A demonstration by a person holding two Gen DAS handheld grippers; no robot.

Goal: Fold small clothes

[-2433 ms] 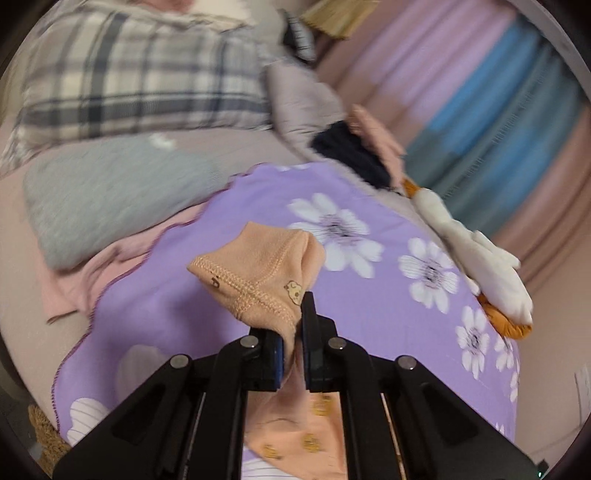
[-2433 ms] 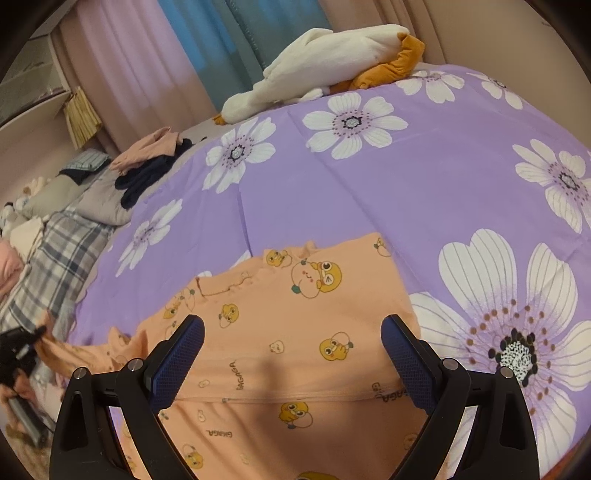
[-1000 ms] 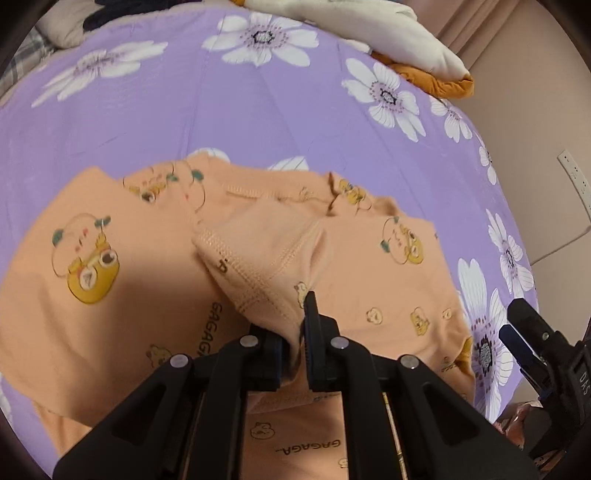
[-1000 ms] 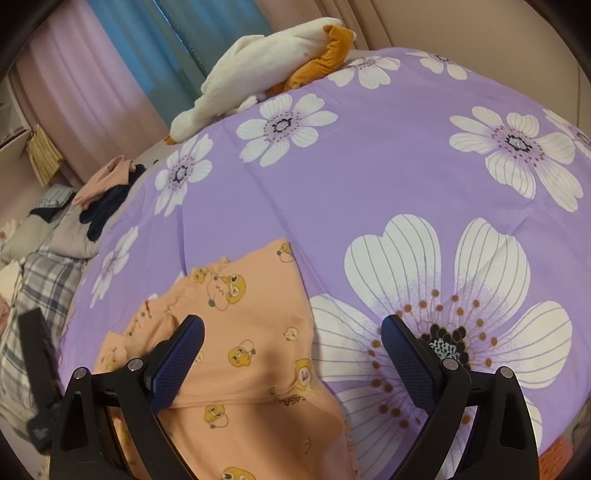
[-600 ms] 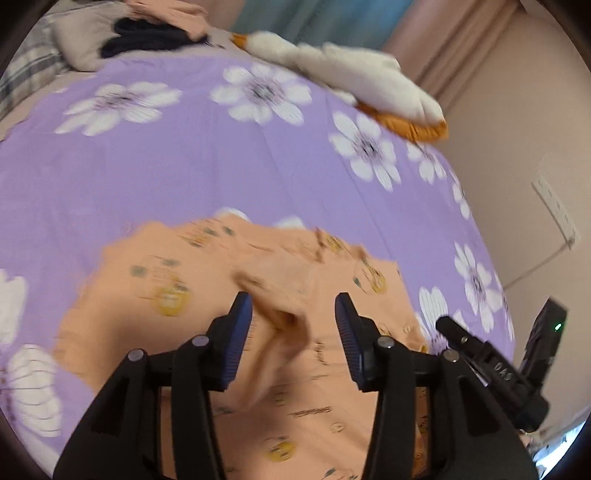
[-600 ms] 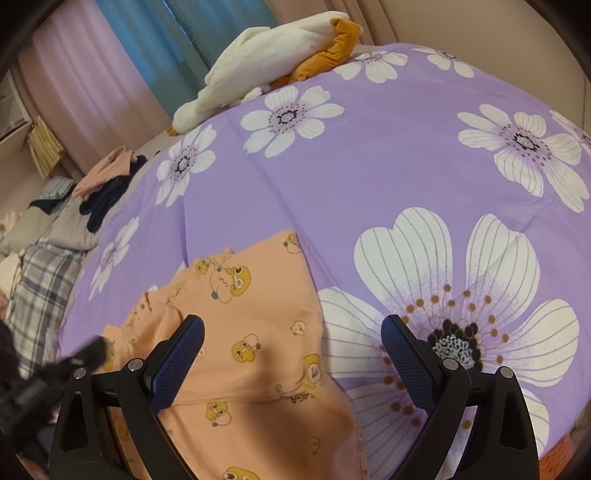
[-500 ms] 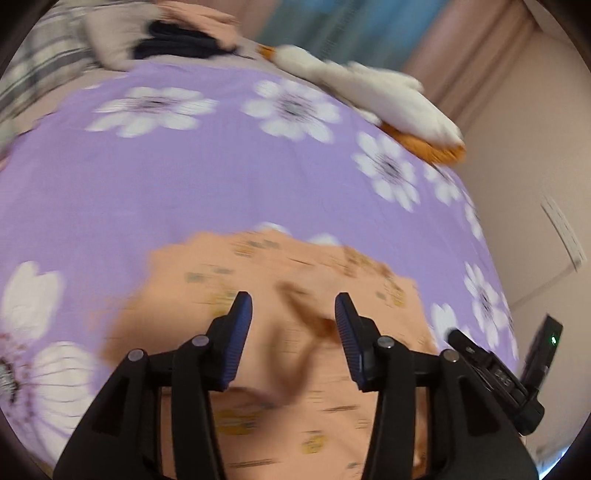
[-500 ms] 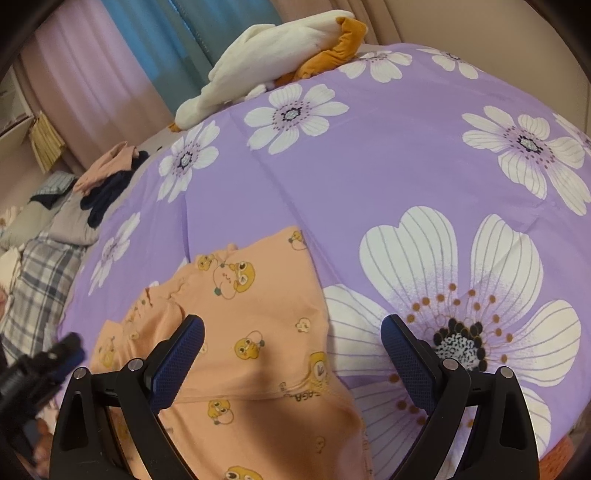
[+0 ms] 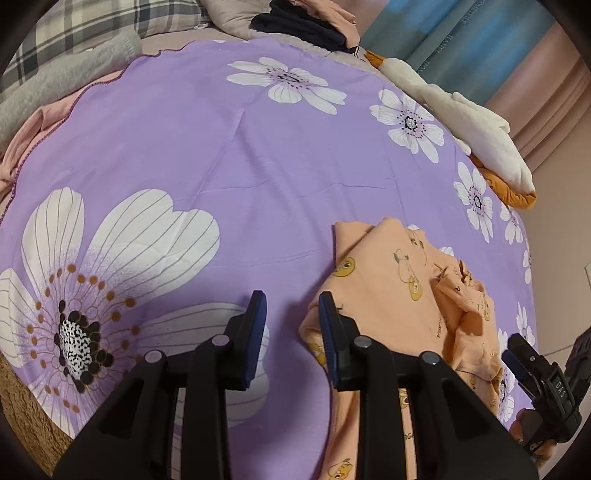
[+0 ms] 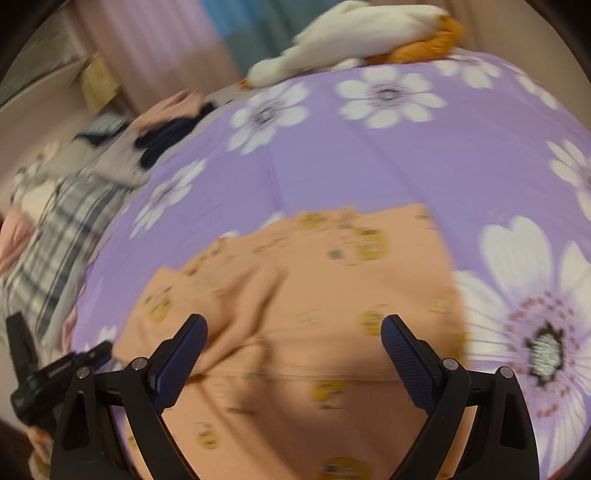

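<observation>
1. A plaid pillow (image 9: 92,22) and a grey knit garment (image 9: 55,77) lie at the far left of the bed, beyond the hem of the purple flowered bedspread (image 9: 221,147).
2. A large white flower print (image 9: 92,277) fills the bedspread's near left, directly under the left tool (image 9: 291,314).
3. The left tool's blue-padded jaws stand a little apart, having just narrowed, with only bedspread between them; its right finger overlaps the near left edge of the orange baby garment (image 9: 406,295).
4. The orange baby garment, printed with yellow cartoon ducks, lies on the bedspread right of centre, one part doubled loosely over its middle in a rumpled ridge.
5. In the blurred right wrist view, the right tool (image 10: 293,332) hangs over the same garment (image 10: 314,295) with jaws spread wide and gripping nothing.
6. A dark folded garment (image 9: 303,26) sits at the bed's far edge; to its right, a white plush toy (image 9: 472,122) with orange parts lies along the bedspread's rim.
7. Blue and pink curtains (image 9: 480,37) hang behind the toy.
8. The right tool also shows at the lower right of the left wrist view, beside the garment's edge.
</observation>
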